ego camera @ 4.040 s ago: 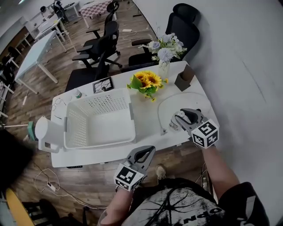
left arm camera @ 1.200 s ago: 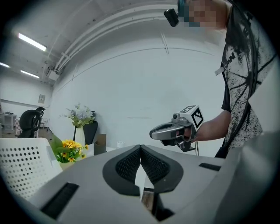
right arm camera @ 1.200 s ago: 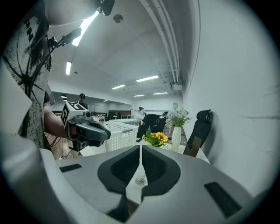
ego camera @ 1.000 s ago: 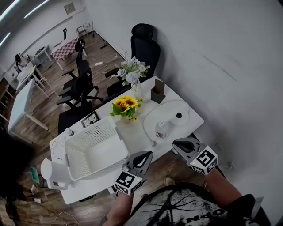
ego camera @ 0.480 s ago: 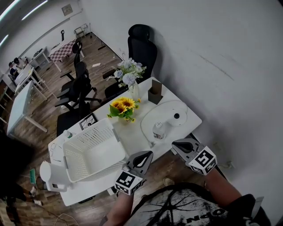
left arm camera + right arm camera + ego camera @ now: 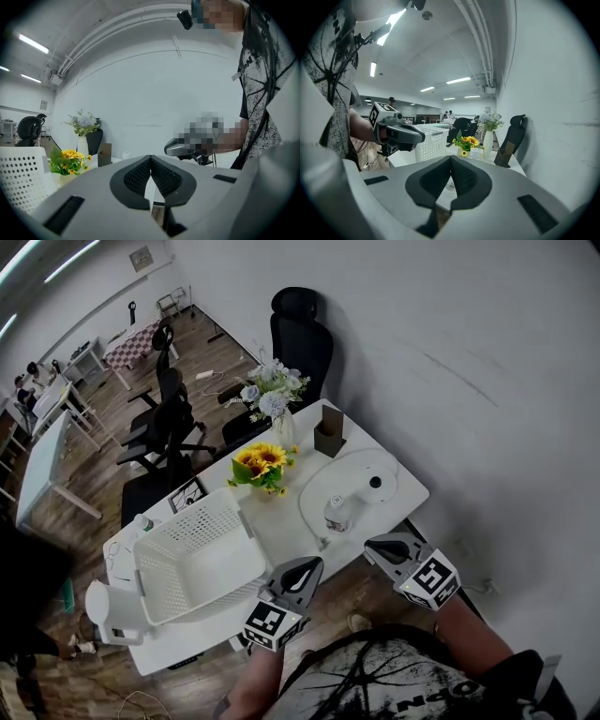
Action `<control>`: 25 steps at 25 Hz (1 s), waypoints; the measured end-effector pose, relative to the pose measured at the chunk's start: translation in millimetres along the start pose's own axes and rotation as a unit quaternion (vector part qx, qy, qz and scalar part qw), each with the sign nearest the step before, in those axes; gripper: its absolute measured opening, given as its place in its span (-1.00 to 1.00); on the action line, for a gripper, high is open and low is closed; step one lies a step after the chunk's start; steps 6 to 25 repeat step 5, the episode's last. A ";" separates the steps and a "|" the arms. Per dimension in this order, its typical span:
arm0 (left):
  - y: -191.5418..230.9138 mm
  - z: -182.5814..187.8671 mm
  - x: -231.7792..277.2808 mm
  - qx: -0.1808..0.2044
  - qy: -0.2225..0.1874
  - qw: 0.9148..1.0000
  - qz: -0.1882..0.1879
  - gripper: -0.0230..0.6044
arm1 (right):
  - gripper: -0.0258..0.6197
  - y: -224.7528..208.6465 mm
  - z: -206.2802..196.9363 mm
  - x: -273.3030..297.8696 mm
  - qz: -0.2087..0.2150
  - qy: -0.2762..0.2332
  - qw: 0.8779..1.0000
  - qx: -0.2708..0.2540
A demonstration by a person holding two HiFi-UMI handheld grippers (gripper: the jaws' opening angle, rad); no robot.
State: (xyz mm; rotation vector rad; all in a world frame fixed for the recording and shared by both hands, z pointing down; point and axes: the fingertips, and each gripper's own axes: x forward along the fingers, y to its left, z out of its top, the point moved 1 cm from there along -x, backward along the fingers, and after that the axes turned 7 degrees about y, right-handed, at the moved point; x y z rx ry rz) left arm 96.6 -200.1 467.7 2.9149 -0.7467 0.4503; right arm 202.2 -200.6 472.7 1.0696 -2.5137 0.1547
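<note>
Finds the right gripper [image 6: 377, 546] drawn back since four seconds ago: then over the table [image 6: 278, 523] beside the small clear bottle [image 6: 337, 514], now short of the near edge. Notes hardly any shift over the last half second.

Shows, in the right gripper view, jaws pressed together along one seam with nothing between them. Shows the same for the left gripper [image 6: 150, 160]: pads met, empty. Places both grippers side by side off the table's near edge and apart from everything on it.

Puts the small clear bottle upright just beyond that edge, ahead of the gap between the two grippers and nearer the right one. Sets it inside the loop of a white cable [image 6: 302, 501], with a round white device [image 6: 375, 482] behind. Leaves the sunflowers [image 6: 260, 463], the vase of pale flowers [image 6: 272, 401] and the brown box [image 6: 328, 440] farther back, and the white perforated basket [image 6: 192, 521] off to the left.

Reads as a held-off stance before any reach, nothing yet touched. Calls, for a grasp on the bottle, for parting the jaws first, then coming forward over the edge clear of the cable
</note>
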 end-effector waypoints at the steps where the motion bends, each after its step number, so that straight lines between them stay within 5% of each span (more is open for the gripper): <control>1: 0.3 0.6 0.3 0.001 0.000 1.000 0.000 -0.89 | -0.85 -0.1 -0.3 0.2 0.000 0.000 1.000 -0.001; 25: 0.8 -2.7 1.8 0.001 0.007 1.000 0.000 -0.89 | -0.85 -0.5 -2.7 2.5 0.001 0.005 1.000 -0.010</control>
